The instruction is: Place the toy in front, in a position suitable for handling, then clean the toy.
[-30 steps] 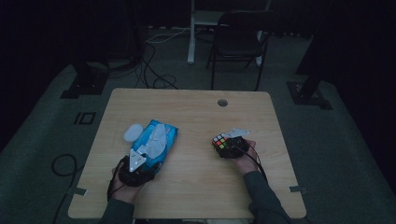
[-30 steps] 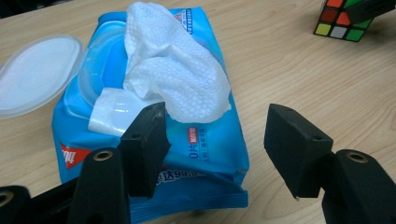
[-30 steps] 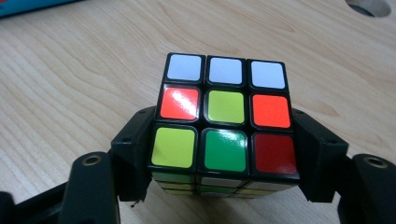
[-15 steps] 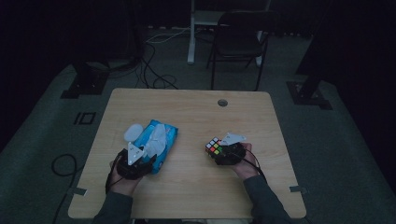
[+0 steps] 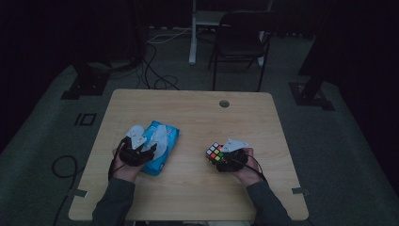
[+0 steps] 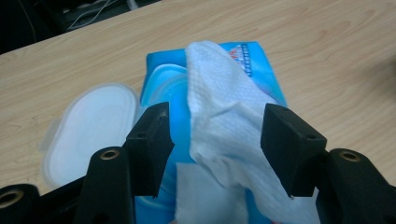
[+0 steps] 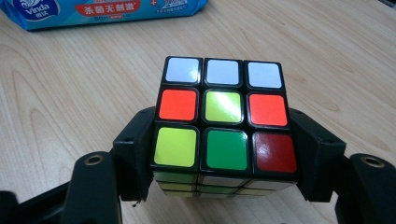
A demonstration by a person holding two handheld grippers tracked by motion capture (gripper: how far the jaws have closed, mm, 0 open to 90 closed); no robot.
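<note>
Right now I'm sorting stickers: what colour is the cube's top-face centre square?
Yellow-green, on the cube; the right gripper view shows it best.

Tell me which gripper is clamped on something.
The right gripper: its jaws squeeze the multicoloured puzzle cube. The left gripper stands open around a white wipe.

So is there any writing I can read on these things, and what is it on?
"Vinda": white logo on the blue wipes pack, right gripper view.
Red banner beside it: Chinese characters, too blurred to read reliably.
Small print at the pack's far end, left gripper view: too blurred.
Puzzle cube: no text.
</note>
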